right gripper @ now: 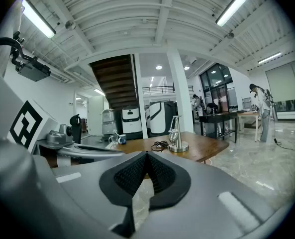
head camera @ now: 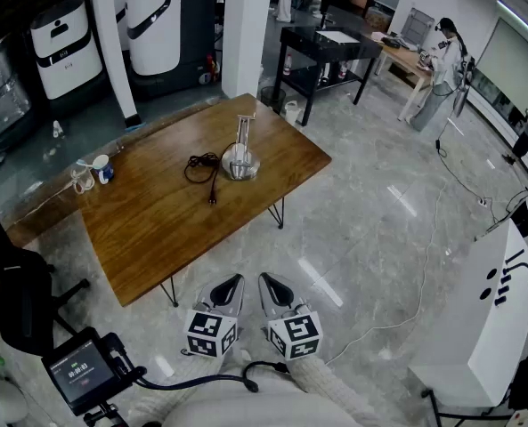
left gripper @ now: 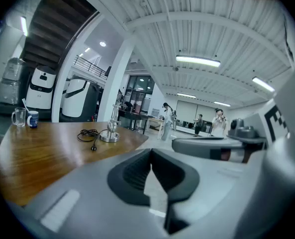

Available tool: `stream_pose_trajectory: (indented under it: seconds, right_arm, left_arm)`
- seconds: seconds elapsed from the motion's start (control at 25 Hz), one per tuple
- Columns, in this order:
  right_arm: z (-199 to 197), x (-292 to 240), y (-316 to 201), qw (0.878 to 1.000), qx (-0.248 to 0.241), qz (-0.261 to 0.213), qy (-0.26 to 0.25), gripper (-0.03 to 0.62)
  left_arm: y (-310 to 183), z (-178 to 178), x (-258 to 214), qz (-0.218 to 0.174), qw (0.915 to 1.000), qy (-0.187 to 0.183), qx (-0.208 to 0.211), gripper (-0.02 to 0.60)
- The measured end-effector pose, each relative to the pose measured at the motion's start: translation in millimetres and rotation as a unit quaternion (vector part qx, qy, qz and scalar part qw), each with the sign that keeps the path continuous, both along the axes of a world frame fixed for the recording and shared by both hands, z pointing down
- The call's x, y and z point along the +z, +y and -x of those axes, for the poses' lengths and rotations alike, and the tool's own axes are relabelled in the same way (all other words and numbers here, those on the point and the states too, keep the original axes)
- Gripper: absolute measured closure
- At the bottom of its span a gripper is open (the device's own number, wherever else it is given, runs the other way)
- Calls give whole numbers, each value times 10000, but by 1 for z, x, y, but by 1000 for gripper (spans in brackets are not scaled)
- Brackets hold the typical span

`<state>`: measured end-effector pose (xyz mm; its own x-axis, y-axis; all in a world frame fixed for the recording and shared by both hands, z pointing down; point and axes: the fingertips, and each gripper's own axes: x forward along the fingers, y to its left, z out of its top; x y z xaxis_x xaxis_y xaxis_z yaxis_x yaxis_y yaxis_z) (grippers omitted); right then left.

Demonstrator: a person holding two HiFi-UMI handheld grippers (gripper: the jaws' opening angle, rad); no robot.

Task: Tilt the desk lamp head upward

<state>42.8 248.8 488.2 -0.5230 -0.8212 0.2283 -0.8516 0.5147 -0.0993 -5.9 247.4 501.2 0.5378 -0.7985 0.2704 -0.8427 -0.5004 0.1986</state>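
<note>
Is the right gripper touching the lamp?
Apart. Head view shows the right gripper short of the table, far from the lamp standing on it.

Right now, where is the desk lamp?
In the head view, the desk lamp stands toward the far right of the wooden table, with the coiled black cord just to its left.

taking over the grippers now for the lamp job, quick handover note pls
Left hand-held gripper: shut, empty, short of the wooden table.
Right hand-held gripper: shut, empty, beside it.
Desk lamp: on the table toward its far side, cable coiled beside it.
Done: nothing, lamp not touched.
Left: reach in, tilt the lamp head upward.
</note>
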Motion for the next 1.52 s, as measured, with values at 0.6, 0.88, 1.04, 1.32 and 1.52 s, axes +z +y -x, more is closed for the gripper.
stream_pose_trajectory:
  seconds: [0.6,0.88,1.04,1.32,1.52]
  right_arm:
    - [6,1,-182,9997,254,20,-13,597]
    - [10,8,-267,9993,362,133,-14,595]
    - [-1,10,-297,9991,371,207,-54,595]
    - [-15,7,-367,10000,-27,-39,-86,595]
    - [-9,13,-416,9988,-448,151,86,595]
  left_arm:
    - [-187,26,3,-98,9995,-268,137,572]
    - [-275,31,-1,-524,9958,-464,595,572]
    - [-305,26,-18,-1095,9864,-815,910,572]
    - [-351,18,-42,-2014,9576,-1201,1672,572]
    - [-367,17,-52,-2653,9224,-1682,2247,572]
